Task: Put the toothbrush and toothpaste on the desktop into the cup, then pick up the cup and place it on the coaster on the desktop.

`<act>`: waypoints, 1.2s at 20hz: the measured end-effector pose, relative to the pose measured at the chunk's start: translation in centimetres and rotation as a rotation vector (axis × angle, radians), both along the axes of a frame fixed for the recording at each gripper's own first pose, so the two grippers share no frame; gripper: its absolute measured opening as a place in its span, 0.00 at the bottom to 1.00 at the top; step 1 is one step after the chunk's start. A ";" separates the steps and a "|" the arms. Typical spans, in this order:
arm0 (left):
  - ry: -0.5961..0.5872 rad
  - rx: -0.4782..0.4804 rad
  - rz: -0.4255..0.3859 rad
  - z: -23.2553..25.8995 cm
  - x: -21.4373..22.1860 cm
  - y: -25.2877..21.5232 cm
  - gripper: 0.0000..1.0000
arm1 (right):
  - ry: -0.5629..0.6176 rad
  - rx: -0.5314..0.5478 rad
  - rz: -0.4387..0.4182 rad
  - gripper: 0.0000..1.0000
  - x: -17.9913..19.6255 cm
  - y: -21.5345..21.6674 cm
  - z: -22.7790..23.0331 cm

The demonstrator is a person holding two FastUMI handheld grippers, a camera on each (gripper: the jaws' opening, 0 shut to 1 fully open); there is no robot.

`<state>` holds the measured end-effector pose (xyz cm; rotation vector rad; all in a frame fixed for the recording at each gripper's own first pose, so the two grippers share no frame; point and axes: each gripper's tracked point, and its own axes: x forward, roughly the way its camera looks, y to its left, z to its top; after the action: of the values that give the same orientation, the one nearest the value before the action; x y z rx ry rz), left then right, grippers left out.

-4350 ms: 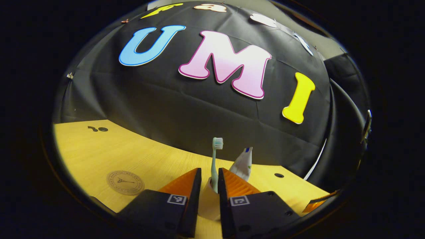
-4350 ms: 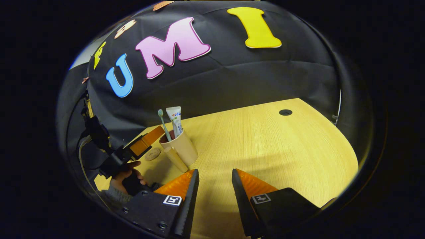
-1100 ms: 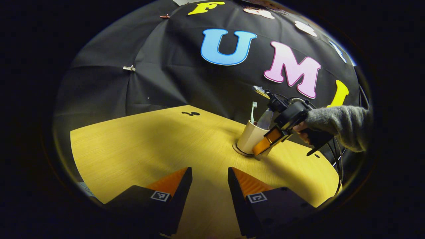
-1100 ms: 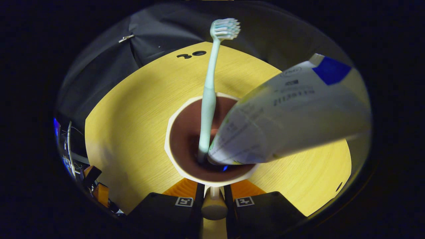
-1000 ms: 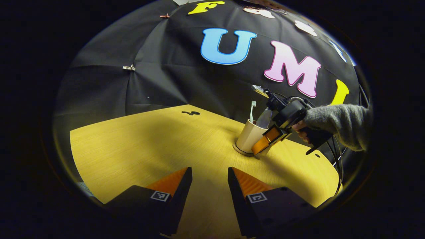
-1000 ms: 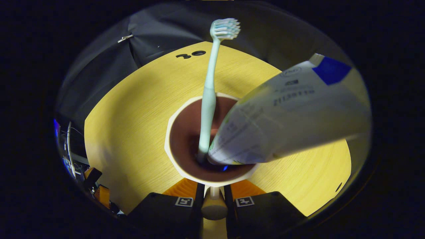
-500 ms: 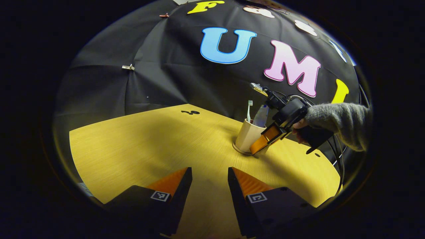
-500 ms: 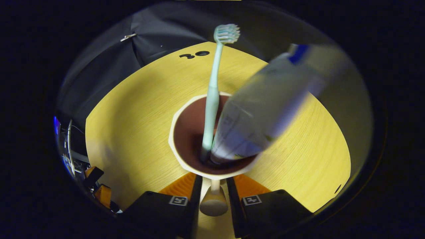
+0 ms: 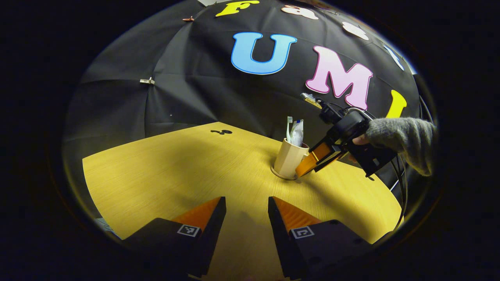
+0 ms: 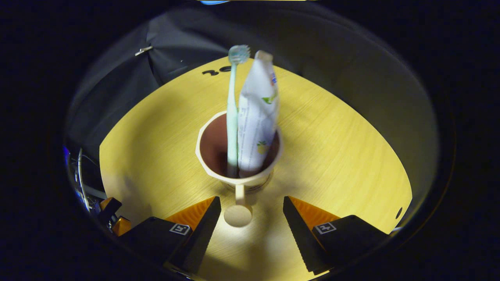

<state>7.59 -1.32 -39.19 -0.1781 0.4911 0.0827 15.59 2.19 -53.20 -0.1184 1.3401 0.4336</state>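
A yellow wooden table (image 9: 164, 168) stands before a black cloth wall. Toward its far right edge a cream cup (image 9: 289, 158) stands upright on a round coaster (image 9: 282, 176), whose rim shows just under the cup's base. A toothbrush (image 9: 289, 124) and a toothpaste tube (image 9: 297, 132) stand inside the cup, side by side, both leaning slightly.

In the right gripper view, the cup (image 10: 238, 156) sits straight ahead with its handle (image 10: 238, 210) pointing back between the fingers. The right hand-held gripper (image 10: 252, 218) is open, its fingers spread on either side of the handle and clear of it. The toothbrush (image 10: 232, 113) stands left of the tube (image 10: 258, 117).

In the left gripper view, the right hand-held gripper (image 9: 308, 166) is held just beside the cup by a hand in a grey sleeve (image 9: 402, 134). The left hand-held gripper (image 9: 246, 218) is open above the table's near edge, well apart from the cup, holding nothing.
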 end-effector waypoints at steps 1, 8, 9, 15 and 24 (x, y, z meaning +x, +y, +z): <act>0.000 0.003 -0.008 0.4 0.0 -0.1 0.70 | -0.023 0.016 -0.020 0.98 0.1 -0.2 0.9; -0.026 0.051 -0.148 6.4 -0.1 -2.3 0.68 | -0.250 0.091 -0.136 0.98 -1.5 -1.8 10.1; -0.035 0.066 -0.169 7.7 0.0 -2.6 0.76 | -0.275 0.107 -0.156 0.98 -2.0 -1.8 11.9; -0.112 0.104 -0.284 17.3 -0.1 -5.3 0.70 | -0.434 0.121 -0.275 0.98 -5.4 -2.9 22.4; -0.251 0.252 -0.343 26.8 -2.0 -4.4 0.88 | -0.530 0.066 -0.432 0.98 -14.6 -3.3 31.5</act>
<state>5.63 -5.75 -12.41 0.1429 0.2519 -0.2110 0.96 -1.12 -21.67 0.1072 0.7959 0.0662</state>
